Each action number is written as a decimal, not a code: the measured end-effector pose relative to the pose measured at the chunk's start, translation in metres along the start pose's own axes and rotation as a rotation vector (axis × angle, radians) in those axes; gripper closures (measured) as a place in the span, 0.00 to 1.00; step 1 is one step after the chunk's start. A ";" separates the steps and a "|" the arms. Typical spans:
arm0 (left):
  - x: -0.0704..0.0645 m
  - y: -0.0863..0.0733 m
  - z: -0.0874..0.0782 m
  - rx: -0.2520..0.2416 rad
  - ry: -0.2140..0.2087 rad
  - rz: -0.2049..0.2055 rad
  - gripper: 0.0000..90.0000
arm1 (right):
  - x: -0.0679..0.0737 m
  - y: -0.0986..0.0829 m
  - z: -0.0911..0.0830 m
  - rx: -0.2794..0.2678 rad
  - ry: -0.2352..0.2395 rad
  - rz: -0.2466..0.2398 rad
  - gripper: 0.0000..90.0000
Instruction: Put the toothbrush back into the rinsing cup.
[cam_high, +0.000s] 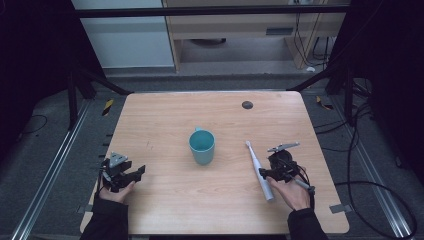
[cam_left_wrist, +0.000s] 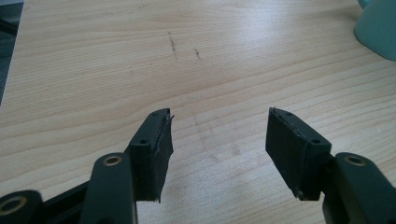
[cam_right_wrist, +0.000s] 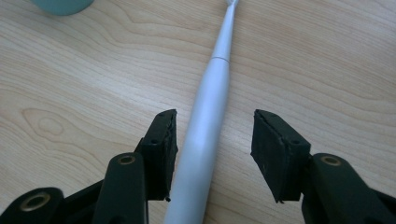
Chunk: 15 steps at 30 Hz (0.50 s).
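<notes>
Toothbrush, white and electric in shape, lies flat on the wooden table to the right of a teal mug, its small brush head pointing away from the person. The right gripper sits over the thick handle end. In the right gripper view the handle runs up between the two black jaws, which stand wide apart; it lies close beside the left jaw, well clear of the right one, and is not clamped.

The left gripper rests in a hand near the table's front left edge, well left of the mug. Its jaws are spread wide over bare wood and hold nothing.

No writing or brand mark can be read on the toothbrush or mug.
</notes>
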<state>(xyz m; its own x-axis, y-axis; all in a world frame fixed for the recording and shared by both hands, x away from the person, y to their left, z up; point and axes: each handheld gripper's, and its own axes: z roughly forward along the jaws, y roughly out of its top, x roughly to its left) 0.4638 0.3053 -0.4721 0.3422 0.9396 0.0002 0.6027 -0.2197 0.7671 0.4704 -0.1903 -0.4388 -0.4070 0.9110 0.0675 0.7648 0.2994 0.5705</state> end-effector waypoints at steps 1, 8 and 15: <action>0.000 0.000 0.000 -0.001 0.000 0.000 0.45 | -0.001 0.000 0.001 0.010 0.000 0.005 0.55; 0.000 0.000 0.001 0.004 -0.002 -0.001 0.44 | -0.001 0.006 0.009 0.064 -0.044 -0.003 0.54; 0.001 0.000 0.001 0.003 -0.003 -0.004 0.44 | 0.001 0.014 0.017 0.095 -0.038 -0.002 0.55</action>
<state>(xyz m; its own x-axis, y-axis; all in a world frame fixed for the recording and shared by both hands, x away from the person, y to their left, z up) 0.4647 0.3056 -0.4729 0.3420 0.9397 -0.0042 0.6060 -0.2171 0.7652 0.4886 -0.1802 -0.4445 -0.3905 0.9200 0.0342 0.8086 0.3250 0.4904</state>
